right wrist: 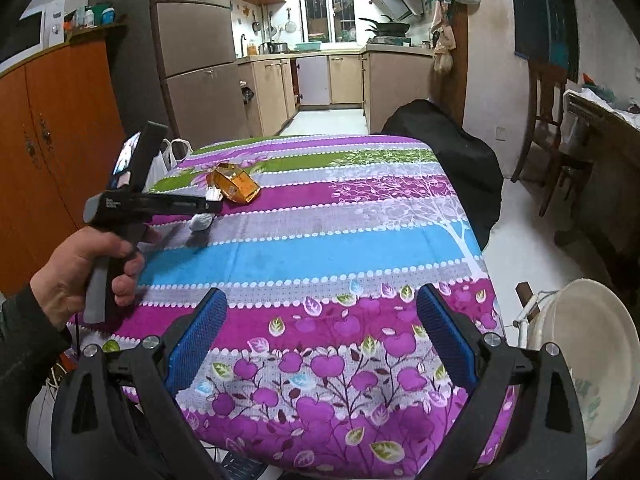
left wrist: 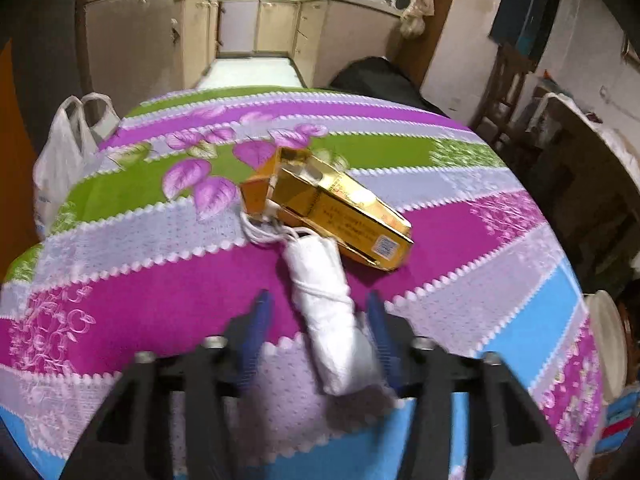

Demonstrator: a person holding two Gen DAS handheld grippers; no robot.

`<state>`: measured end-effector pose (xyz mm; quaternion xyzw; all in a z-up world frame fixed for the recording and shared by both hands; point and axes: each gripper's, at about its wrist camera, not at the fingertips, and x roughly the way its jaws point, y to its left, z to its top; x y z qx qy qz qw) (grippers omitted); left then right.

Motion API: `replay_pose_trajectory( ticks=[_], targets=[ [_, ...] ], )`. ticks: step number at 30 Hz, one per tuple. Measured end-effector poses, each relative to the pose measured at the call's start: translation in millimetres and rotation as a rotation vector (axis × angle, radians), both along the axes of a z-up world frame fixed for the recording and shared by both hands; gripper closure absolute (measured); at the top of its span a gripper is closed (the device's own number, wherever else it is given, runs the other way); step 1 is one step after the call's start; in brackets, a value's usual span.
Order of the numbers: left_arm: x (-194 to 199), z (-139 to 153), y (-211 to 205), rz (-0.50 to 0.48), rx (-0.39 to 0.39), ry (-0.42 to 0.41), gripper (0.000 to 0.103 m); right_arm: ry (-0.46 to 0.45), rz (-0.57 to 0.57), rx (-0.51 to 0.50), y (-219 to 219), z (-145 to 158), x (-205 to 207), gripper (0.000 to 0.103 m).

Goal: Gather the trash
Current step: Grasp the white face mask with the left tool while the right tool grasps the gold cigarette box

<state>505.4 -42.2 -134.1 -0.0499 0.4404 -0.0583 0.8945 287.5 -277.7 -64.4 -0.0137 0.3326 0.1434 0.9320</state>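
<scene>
A rolled white cloth bundle (left wrist: 328,304) tied with string lies on the striped tablecloth (left wrist: 160,280), its near end between my left gripper's (left wrist: 320,312) blue fingers, which stand open around it without pressing it. A gold cardboard box (left wrist: 332,208), torn open, lies just beyond the bundle. In the right wrist view the box (right wrist: 236,186) and the bundle's end (right wrist: 200,222) show at the table's far left, with the left gripper's body (right wrist: 152,204) over them. My right gripper (right wrist: 320,328) is wide open and empty above the near part of the table.
A white plastic bag (left wrist: 64,160) hangs at the table's left edge. A white basin (right wrist: 588,360) stands to the right of the table. A black covered object (right wrist: 448,148) sits behind the table. An orange cabinet (right wrist: 52,140) is on the left.
</scene>
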Motion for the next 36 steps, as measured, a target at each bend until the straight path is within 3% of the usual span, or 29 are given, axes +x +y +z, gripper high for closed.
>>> replay_pose_trajectory(
  ticks=[7,11,15,19,22,29,31,34,36],
  targets=[
    [-27,8,33,0.043,-0.044,-0.046,0.075,0.011,0.159,0.045,33,8,43,0.011],
    [-45,8,60,0.066,-0.078,-0.050,0.075,0.080,0.292,0.063,69,2,91,0.015],
    [-56,8,77,0.076,-0.105,-0.052,0.075,0.146,0.410,-0.016,118,-11,142,0.015],
    [-61,11,87,0.068,-0.118,-0.051,0.075,0.150,0.499,-0.144,162,-19,167,0.015],
    [-60,4,94,0.072,-0.143,-0.029,0.075,0.157,0.568,-0.181,183,-21,180,0.015],
    [-62,-4,99,0.072,-0.170,-0.022,0.075,0.225,0.615,-0.256,216,-39,217,0.015],
    [-63,-4,101,0.072,-0.171,-0.023,0.075,0.244,0.626,-0.268,222,-44,221,0.022],
    [-64,-5,102,0.068,-0.173,-0.028,0.075,0.266,0.643,-0.277,228,-52,222,0.045],
    [-64,-5,102,0.071,-0.174,-0.028,0.074,0.245,0.637,-0.300,231,-54,218,0.048]
  ],
)
